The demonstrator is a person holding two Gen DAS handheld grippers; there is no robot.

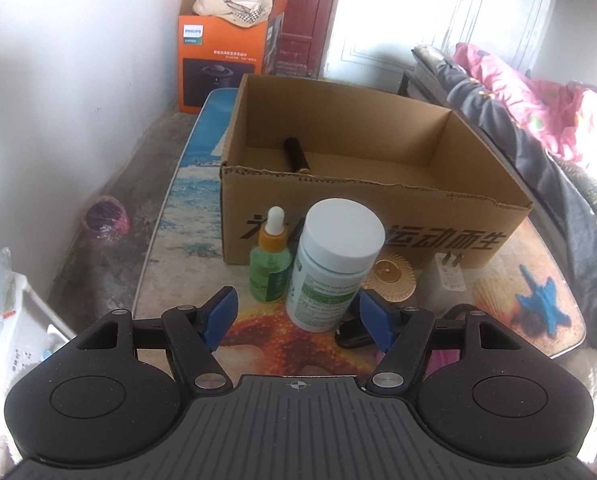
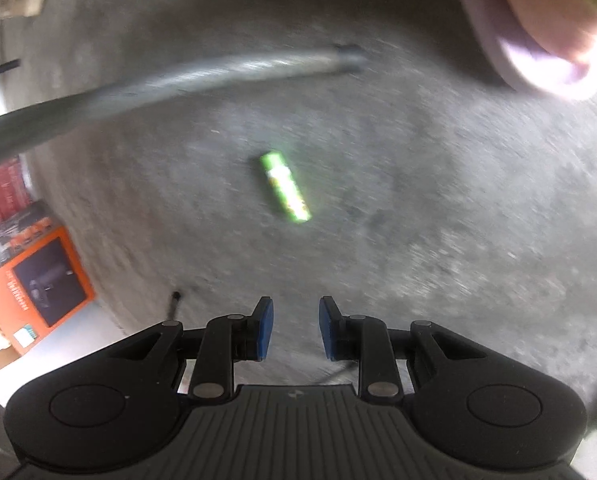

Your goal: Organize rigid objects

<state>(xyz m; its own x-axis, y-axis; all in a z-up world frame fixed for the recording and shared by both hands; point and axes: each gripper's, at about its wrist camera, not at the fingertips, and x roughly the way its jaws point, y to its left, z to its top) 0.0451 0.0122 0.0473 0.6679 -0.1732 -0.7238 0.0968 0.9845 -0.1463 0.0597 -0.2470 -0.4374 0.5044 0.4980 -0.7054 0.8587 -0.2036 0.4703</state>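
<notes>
Between the left gripper's (image 1: 296,316) parted, empty jaws at lower centre of its view stands one white-capped pill bottle (image 1: 332,262), upright on the surface (image 1: 498,304). It looks light, stiff and smooth; I would take it across the labelled body, below the cap. Beside it stand one green dropper bottle (image 1: 269,262), likely glass and fragile, one gold ribbed disc (image 1: 392,276) and one white plug adapter (image 1: 448,278). Behind them, one cardboard box (image 1: 378,208) holds one dark cylinder (image 1: 296,154). On the floor (image 2: 418,240), mid-frame in the right view, lies one small green tube (image 2: 285,186), well ahead of the right gripper (image 2: 295,328), its jaws narrowly parted and empty.
</notes>
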